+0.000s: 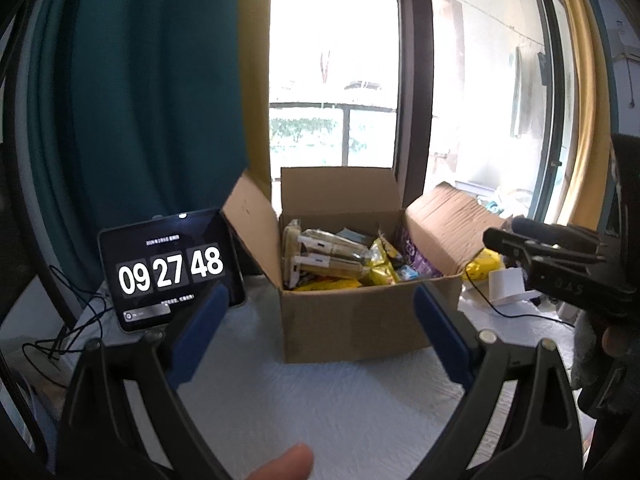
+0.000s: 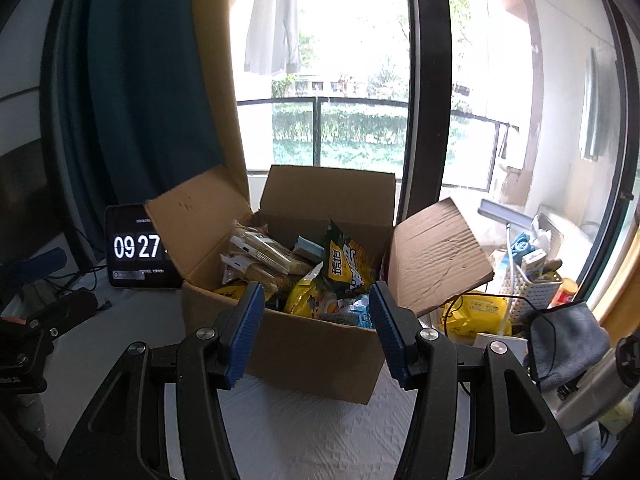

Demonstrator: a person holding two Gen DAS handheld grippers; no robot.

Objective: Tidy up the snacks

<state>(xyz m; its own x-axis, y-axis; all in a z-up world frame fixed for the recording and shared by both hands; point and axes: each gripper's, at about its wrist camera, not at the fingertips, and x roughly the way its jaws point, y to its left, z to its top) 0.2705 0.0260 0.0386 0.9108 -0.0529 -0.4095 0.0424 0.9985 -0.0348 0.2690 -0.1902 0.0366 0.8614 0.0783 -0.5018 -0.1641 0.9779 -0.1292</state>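
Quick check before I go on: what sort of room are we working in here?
Most likely a room in a home, by a balcony. A glass door opens onto a railing with hanging laundry, curtains frame it, and the snack-filled cardboard box sits on a cloth-covered table.

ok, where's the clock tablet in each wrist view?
Left wrist: clock tablet sits left of centre, fully visible, left of the cardboard box.
Right wrist: clock tablet at mid-left, its right part hidden behind the box's left flap.
Shared landmark: the open cardboard box of snacks.
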